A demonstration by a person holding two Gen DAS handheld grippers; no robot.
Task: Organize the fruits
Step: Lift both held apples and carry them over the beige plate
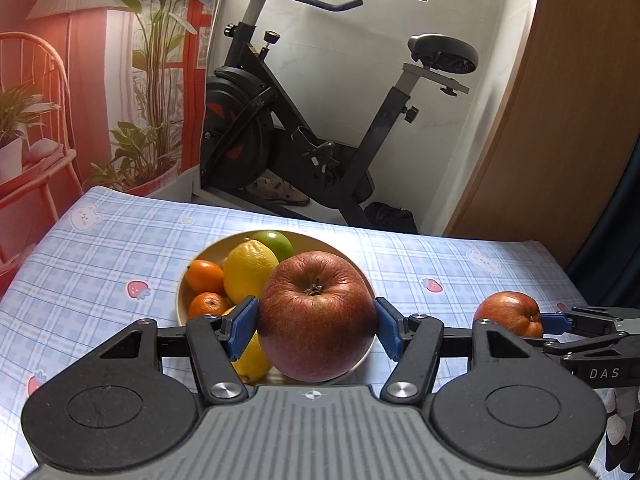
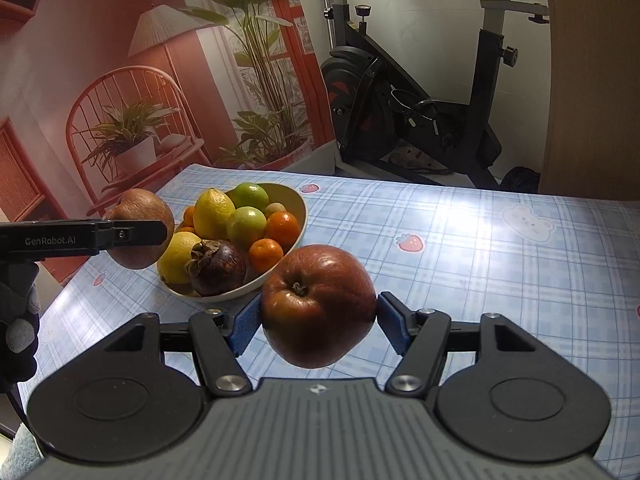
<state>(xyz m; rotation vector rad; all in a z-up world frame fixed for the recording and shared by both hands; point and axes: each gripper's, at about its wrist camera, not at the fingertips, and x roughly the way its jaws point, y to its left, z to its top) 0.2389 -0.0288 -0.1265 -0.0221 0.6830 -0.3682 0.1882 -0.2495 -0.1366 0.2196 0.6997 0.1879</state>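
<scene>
Left gripper point(image 1: 316, 322) clamps one apple point(image 1: 316, 316) just above the bowl point(image 1: 182, 300); right gripper point(image 2: 318, 320) clamps a second apple point(image 2: 318, 306) over the worktop point(image 2: 480, 264) beside it. Risk: round skin slipping from the pads. Bowl already heaped with lemons point(image 2: 213, 208) and tangerines point(image 2: 265, 255); an added apple may roll off.

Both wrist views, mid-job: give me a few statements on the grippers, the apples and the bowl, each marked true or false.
1. The left gripper is shut on a red apple. True.
2. The right gripper is empty. False: it grips a second red apple.
3. The bowl holds lemons, green fruit and small oranges. True.
4. A dark purple mangosteen lies on the tablecloth. False: it sits in the bowl.
5. The bowl is empty. False.
</scene>
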